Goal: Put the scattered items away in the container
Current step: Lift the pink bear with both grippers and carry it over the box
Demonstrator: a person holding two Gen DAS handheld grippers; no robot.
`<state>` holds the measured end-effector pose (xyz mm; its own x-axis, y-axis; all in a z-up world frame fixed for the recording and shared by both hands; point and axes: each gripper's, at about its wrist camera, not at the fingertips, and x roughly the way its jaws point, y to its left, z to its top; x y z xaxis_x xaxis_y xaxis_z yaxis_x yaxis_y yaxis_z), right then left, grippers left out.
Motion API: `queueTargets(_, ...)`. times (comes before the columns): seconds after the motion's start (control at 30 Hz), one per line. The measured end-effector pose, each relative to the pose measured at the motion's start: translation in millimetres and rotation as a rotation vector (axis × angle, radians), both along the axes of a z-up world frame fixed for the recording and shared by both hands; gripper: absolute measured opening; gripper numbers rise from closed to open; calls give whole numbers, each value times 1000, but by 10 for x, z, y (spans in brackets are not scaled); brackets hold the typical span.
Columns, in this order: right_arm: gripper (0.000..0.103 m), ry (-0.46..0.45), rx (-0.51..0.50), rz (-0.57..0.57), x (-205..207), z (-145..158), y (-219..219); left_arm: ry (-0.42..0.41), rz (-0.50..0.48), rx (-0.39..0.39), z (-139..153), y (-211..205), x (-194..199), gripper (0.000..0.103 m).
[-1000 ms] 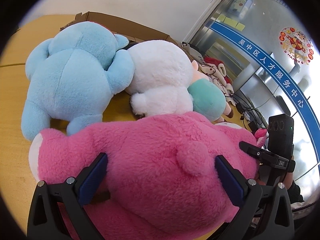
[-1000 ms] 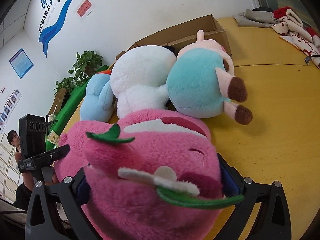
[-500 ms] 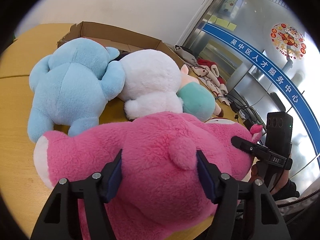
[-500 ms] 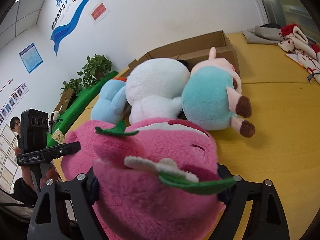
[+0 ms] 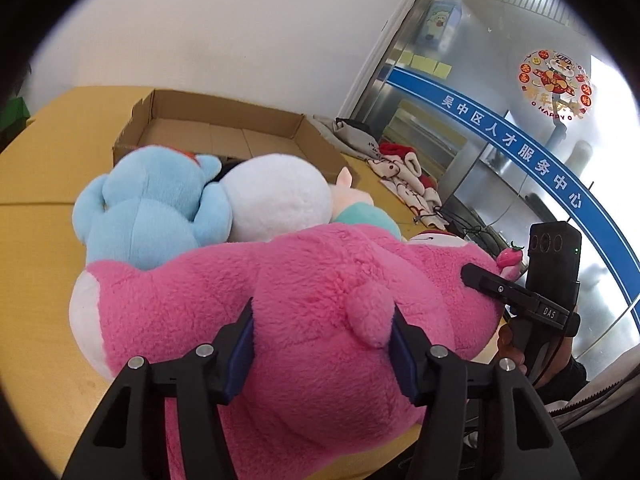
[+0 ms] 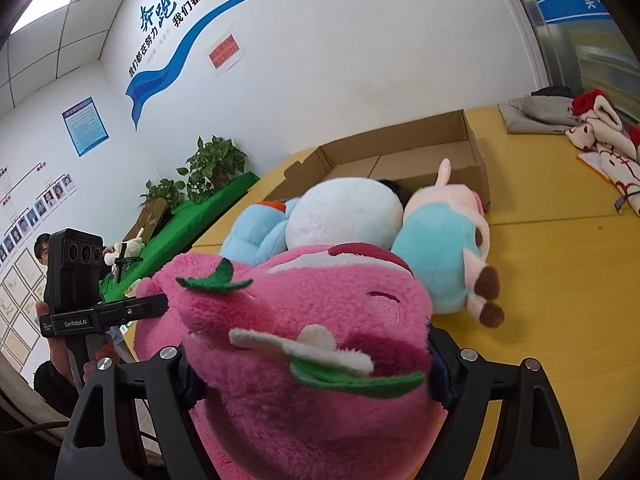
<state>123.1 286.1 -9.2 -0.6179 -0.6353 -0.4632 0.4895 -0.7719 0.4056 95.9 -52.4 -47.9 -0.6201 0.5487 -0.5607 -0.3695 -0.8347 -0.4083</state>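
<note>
Left gripper [image 5: 322,344]: jaws closing, both blue pads sunk into the rump of the pink plush bear [image 5: 304,288], small tail at 1 o'clock of the grip. Right gripper [image 6: 312,364]: clamped across the bear's head, jaws wide, pads mostly buried in fur behind the felt leaf and flower trim.

Bear spans both grippers, hanging over the near edge of the yellow table [image 6: 560,280]. Cardboard box [image 5: 224,128], the container, lies at 12 o'clock beyond a cluster of three plush toys: blue toy [image 5: 148,204], white toy [image 5: 276,196], teal-and-pink toy [image 6: 444,248], all touching and lying against the box's near wall.

Risks, as judged:
- Grip is on compressible pile only; fur may slip out if the two hands drift apart or tug unevenly.
- Carried low, the bear's belly could sweep the three toys or shove the box away.
- Box walls are shallow; a bulky bear may overhang and roll out.
</note>
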Motion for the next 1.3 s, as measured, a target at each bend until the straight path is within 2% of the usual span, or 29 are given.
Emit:
queueTargets(0.13,87,23,-28,-5,-143,151,-1,32,1,5,178,-35,-187,58)
queueTargets(0.33,87,119,-16,-10,-373,508,-19,108,-21,-7,512,-34,-515,58)
queueTargets(0.57,87,171,-11,-36,-827,877,-24,174,-32,-34,836,4,-951,58)
queueTargets(0.9,87,277,67,-17,-1485,1430,-191,227,-10,-42,1170,-38,-1629,58)
queueTargets(1.3,85,277,27,-30,-2594,1705,-312,273,37,-75,1459,139,-2534,58)
